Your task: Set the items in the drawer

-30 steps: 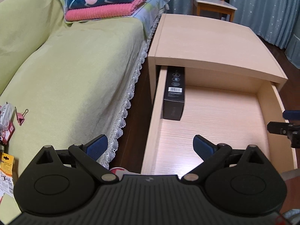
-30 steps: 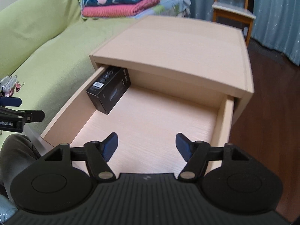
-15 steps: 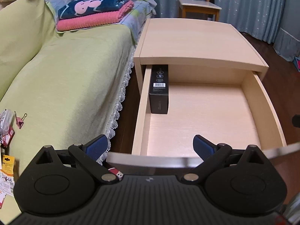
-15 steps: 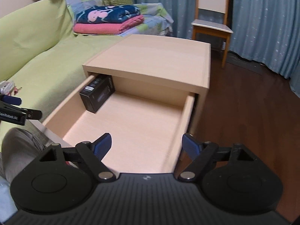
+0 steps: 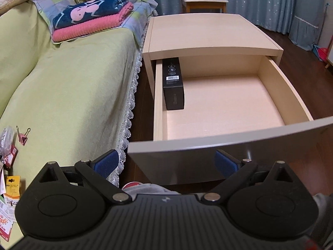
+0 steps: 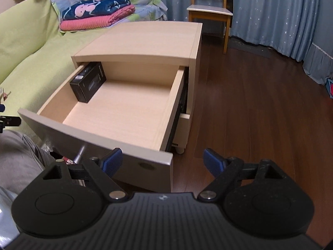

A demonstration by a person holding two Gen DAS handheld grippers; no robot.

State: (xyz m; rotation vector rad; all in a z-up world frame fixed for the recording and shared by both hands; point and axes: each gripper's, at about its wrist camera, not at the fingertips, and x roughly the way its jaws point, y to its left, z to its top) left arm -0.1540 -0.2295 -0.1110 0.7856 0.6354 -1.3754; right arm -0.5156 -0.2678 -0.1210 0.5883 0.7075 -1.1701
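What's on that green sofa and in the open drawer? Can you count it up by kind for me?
Black box in drawer: 1
Folded blankets on sofa: 2
Pink binder clip: 1
Small packets at the sofa's near edge: several, too cut off to count
Total countable: 4

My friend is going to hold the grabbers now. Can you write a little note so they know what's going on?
Left hand-held gripper: open, holding nothing, in front of the drawer's front panel.
Right hand-held gripper: open, holding nothing, by the front panel's right corner.
Drawer: pulled out of the nightstand.
Done: one black box lies along the drawer's left wall, its far end under the nightstand top.
Left: small packets and a pink binder clip lie on the green sofa cover to the left; probably the next items to put in.
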